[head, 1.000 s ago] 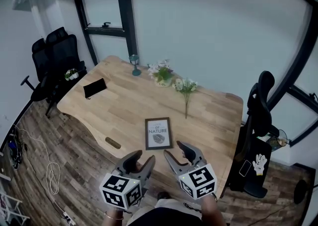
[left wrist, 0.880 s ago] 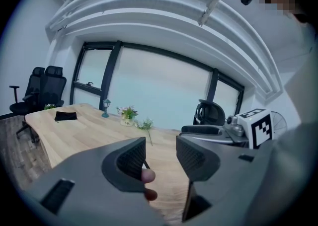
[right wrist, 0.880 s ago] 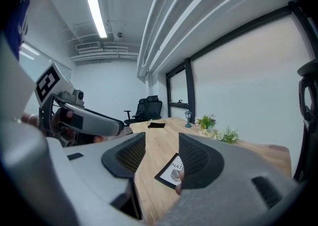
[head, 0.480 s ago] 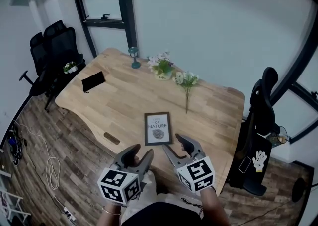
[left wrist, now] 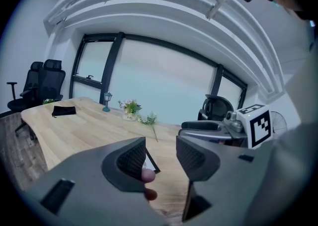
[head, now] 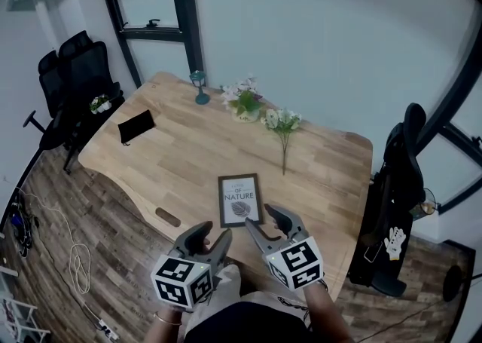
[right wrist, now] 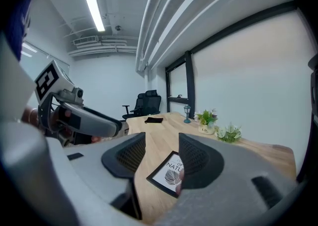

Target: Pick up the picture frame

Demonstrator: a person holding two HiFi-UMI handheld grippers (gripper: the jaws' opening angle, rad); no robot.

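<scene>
Both tools are open and hold nothing. The left tool (head: 212, 237) and the right tool (head: 263, 222) hang side by side over the near edge of the tabletop (head: 181, 160), and each has its two jaws apart with only air between them.

The picture frame (head: 239, 200) lies flat on the tabletop just in front of the right tool. It is a bit ahead and to the right of the left tool. No tool touches it. It has a dark rim, and inside it is a white sheet with a leaf and the word NATURE.

I think the job is at its first step: getting close to the frame. It has not been grabbed or lifted yet. Next, a tool needs to go forward and down to one edge of the frame. The frame is thin and flat, so one jaw may have to slip under the rim before the jaws squeeze.

Farther ahead of the tools, past the frame, a loose bunch of flowers (head: 282, 129) lies on the wood. Beyond that, a small pot (head: 246, 117) holds flowers and green leaves. A little lamp (head: 199, 87) stands near it. Far off to the left of the tools lies a flat black pouch (head: 135, 127). I cannot tell what is in it.
</scene>
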